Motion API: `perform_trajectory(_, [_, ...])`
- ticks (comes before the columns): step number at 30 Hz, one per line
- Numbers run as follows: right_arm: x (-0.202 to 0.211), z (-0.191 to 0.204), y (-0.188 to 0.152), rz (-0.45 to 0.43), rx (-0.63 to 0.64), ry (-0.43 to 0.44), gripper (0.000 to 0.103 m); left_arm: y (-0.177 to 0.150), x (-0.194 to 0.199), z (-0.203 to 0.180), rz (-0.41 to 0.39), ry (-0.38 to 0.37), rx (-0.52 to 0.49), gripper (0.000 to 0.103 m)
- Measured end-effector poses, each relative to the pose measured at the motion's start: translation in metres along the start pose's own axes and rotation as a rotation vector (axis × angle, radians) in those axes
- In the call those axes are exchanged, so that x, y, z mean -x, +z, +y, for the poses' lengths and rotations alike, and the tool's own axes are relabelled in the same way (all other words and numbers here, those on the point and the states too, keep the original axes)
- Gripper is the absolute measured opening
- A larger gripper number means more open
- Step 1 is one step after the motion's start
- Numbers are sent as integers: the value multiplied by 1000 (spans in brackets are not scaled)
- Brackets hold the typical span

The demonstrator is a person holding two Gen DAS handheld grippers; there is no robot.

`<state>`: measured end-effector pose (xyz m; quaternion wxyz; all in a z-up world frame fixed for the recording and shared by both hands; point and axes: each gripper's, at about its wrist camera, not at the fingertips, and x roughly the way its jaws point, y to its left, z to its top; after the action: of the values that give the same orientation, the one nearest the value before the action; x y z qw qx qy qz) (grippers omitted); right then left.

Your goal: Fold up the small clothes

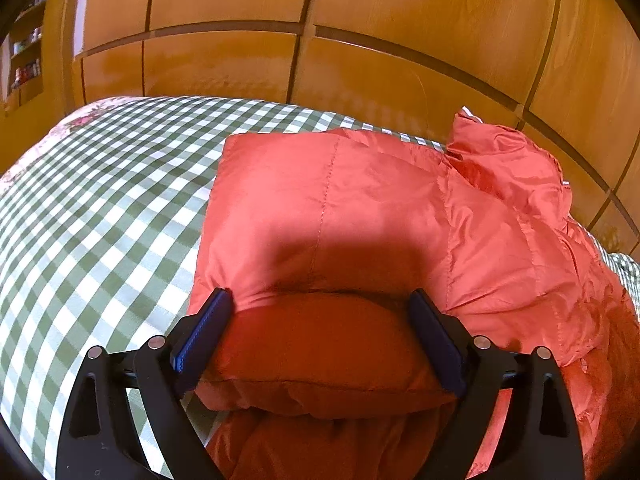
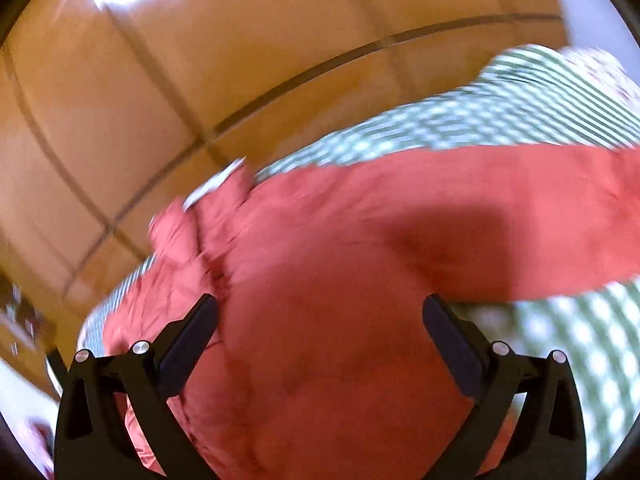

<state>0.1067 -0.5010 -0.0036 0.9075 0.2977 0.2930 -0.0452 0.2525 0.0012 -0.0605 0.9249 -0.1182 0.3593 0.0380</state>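
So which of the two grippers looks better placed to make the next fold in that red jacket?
Probably the left gripper: its view is sharp and its open jaws straddle a puffy folded edge of the red jacket on the checked bedspread. The right gripper is also open over the jacket, but its view is motion-blurred.

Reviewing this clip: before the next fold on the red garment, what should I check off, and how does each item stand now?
1. Left gripper released: ok, jaws wide, fabric bulging between them, pads not pinching.
2. Right gripper free: ok, jaws wide over the fabric, nothing pinched.
3. Red quilted garment on the green checked bedspread: ok.
4. Folded panel flat: ok on the left part, smooth with a straight edge.
5. Right end tidy: not ok, bunched and standing up near the wooden wardrobe.
6. Right wrist view sharp enough to aim: not ok, blurred.
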Motion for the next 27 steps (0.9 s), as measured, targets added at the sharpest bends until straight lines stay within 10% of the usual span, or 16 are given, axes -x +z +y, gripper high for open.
perform_trajectory(9, [40, -156, 3, -63, -430, -81, 84, -5, 15, 7, -5, -13, 31, 89])
perform_trajectory(22, [38, -217, 56, -286, -640, -226, 80, -7, 18, 13, -3, -29, 80, 97])
perform_trajectory(27, [33, -241, 70, -237, -692, -216, 27, -8, 14, 13, 18, -25, 87, 99])
